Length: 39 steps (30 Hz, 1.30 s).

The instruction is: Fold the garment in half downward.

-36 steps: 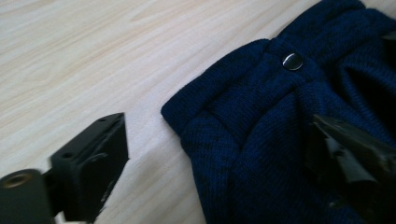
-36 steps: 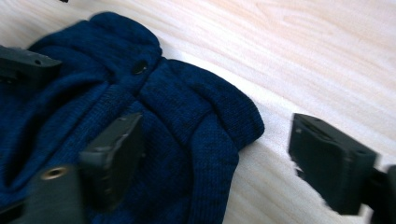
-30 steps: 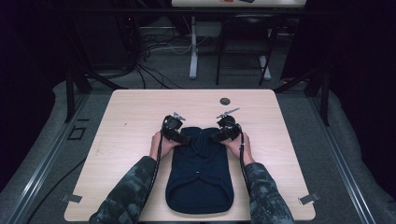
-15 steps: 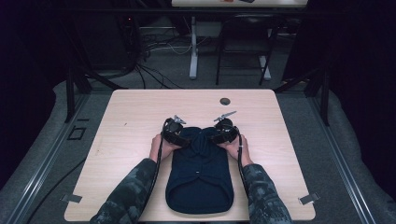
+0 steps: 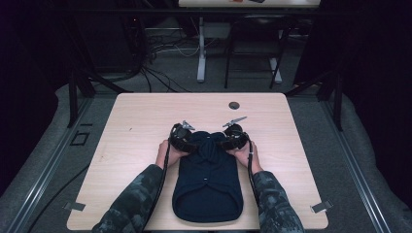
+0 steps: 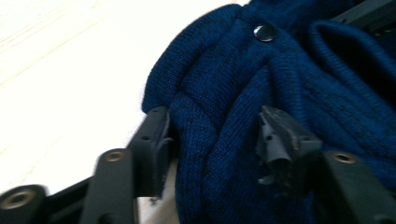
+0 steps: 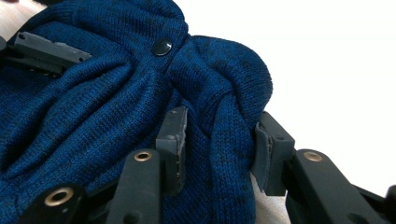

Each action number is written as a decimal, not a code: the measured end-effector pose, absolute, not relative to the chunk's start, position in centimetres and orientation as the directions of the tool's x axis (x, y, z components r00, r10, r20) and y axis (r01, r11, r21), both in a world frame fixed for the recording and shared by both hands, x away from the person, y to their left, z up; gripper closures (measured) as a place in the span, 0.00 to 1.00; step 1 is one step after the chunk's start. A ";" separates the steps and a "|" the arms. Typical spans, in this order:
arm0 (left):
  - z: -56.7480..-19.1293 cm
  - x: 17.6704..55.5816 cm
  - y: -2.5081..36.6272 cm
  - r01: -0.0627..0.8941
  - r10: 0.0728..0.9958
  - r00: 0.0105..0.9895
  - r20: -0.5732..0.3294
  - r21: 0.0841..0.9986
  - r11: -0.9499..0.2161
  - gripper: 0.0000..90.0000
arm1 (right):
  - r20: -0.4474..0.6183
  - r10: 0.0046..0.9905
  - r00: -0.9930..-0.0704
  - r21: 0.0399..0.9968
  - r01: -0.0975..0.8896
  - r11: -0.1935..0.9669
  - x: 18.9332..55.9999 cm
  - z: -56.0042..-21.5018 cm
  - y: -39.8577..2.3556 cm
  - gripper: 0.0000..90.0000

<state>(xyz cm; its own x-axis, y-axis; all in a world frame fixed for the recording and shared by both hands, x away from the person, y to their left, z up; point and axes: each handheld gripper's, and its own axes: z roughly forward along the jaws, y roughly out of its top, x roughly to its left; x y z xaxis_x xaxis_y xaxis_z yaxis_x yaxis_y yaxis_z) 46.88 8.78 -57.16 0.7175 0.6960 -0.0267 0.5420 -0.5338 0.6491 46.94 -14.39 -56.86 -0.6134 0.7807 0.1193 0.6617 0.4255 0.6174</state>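
Camouflage sleeves [image 5: 138,196]; each black claw [image 6: 212,140] has brass-ringed screw holes and a trailing black cable.

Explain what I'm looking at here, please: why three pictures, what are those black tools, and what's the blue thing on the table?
No robot here: a person in camouflage sleeves holds a hand tool with two black jaws in each hand. One picture comes from a camera above, looking down on the wooden table. The other two come from small cameras riding on each tool, looking along its jaws. On the table lies a dark blue knitted garment with dark buttons. The left gripper and right gripper each pinch a fold of knit at its far end, one on each side. A small dark round thing sits near the table's far edge.
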 end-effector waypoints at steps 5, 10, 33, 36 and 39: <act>-57.1 46.7 8.8 0.535 0.687 0.726 -0.030 0.652 -0.537 0.63 | 0.128 0.784 -0.607 0.628 0.662 0.410 46.8 -57.0 -14.4 0.68; -57.1 46.7 8.8 0.533 0.682 0.730 -0.036 0.655 -0.536 0.67 | 0.129 0.783 -0.609 0.629 0.661 0.410 46.8 -57.0 -14.4 0.69; -57.1 46.6 8.7 0.522 0.673 0.739 -0.027 0.655 -0.546 0.72 | 0.127 0.776 -0.618 0.646 0.645 0.408 46.7 -57.2 -14.7 0.69; -57.1 46.6 8.7 0.524 0.673 0.739 -0.030 0.654 -0.546 0.72 | 0.130 0.778 -0.615 0.649 0.646 0.402 46.7 -57.2 -14.7 0.69; -57.1 46.6 8.7 0.525 0.673 0.739 -0.034 0.655 -0.544 0.72 | 0.132 0.779 -0.613 0.650 0.647 0.400 46.7 -57.2 -14.7 0.69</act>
<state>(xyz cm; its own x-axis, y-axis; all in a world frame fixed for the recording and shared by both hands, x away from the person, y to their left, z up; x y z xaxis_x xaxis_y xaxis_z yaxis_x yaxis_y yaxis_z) 46.64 8.71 -57.10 0.7386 0.6733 -0.0335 0.5252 -0.5436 0.6547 46.72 -14.70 -57.18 -0.6134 0.7788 0.1315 0.6467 0.3997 0.6496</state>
